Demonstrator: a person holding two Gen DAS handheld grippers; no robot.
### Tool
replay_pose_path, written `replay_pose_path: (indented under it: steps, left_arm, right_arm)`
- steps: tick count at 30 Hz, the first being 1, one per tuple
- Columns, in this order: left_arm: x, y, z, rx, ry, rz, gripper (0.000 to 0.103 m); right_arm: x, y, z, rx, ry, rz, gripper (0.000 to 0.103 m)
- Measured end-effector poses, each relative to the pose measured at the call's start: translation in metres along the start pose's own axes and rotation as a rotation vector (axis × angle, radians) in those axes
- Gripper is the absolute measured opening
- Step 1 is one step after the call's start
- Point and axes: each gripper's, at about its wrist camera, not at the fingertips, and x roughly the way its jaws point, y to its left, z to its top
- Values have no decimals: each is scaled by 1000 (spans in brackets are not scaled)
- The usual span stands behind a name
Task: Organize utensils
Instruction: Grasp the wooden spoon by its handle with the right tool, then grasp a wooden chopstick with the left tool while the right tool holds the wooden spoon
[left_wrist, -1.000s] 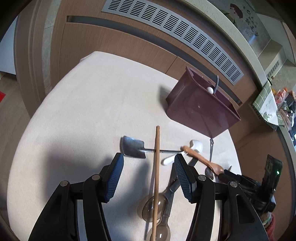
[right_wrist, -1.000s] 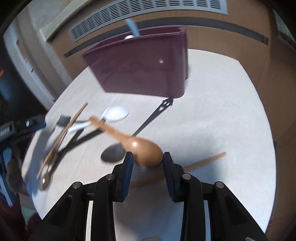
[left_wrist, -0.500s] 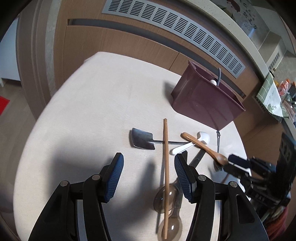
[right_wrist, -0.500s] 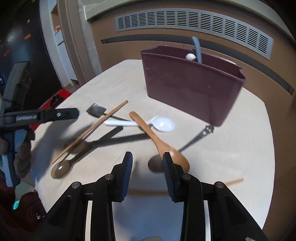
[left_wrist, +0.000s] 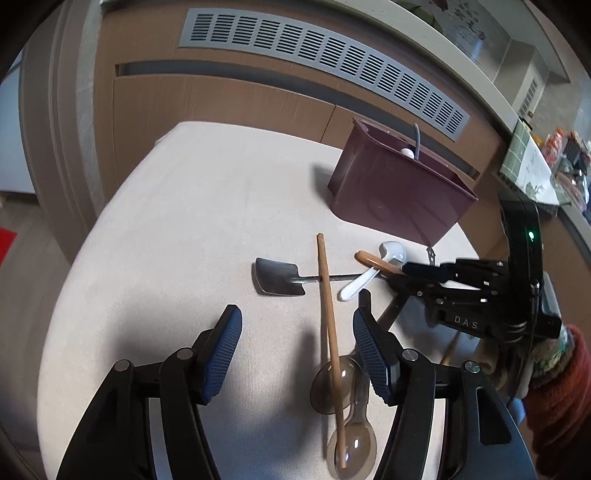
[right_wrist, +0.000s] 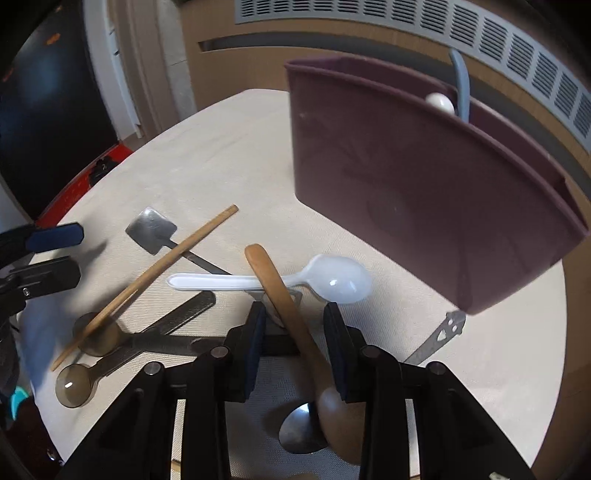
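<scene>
The round desk (left_wrist: 177, 221), covered in a pale cloth, fills most of both views. On it, in the upper right of each frame, stands the dark maroon bin (right_wrist: 424, 192), with a grey-blue handle (right_wrist: 460, 77) and a white knob (right_wrist: 439, 101) showing above its rim.

The right gripper (right_wrist: 295, 325) rises from the bottom centre of its own view. Its jaws are closing around the wooden spoon (right_wrist: 284, 295), whose handle passes up between the two blue pads; a gap shows on both sides, so the pads do not yet press it. The spoon's bowl lies at the lower edge, under the right finger, beside a metal spoon bowl (right_wrist: 299, 432). Its handle tip crosses over the white plastic spoon (right_wrist: 332, 282), which lies just above the fingertips.

The left gripper (left_wrist: 295, 325) sits at the bottom of its own view, jaws opening and wide apart, nothing clamped. A wooden chopstick (left_wrist: 328, 325) runs up between its pads, nearer the right one, touching neither, and crosses two clear smoky spoons (left_wrist: 332, 384) at the lower centre. Above the pads lies a small metal spatula (left_wrist: 277, 278), its thin handle running under the chopstick.
</scene>
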Motion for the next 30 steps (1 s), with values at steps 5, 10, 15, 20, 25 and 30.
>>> replay_pose_path:
  steps: [5, 10, 15, 20, 25, 30]
  left_arm:
    - [1, -1, -4, -3, 7, -19, 66]
    - [-1, -8, -12, 33, 3, -45, 72]
    - [15, -24, -16, 107, 80, -23, 76]
    - [17, -44, -13, 173, 53, 15, 45]
    - [28, -39, 6, 121, 62, 40, 32]
    - [23, 1, 14, -133, 78, -28, 32]
  right_arm:
    - [-15, -11, -11, 75, -18, 6, 9]
    - [-45, -38, -36, 224, -76, 25, 9]
    - [-71, -54, -59, 311, -140, -20, 9]
    - [-76, -48, -73, 318, -160, -61, 9]
    - [-78, -42, -85, 338, -165, -58, 9]
    - [-79, -44, -93, 344, -176, -76, 9]
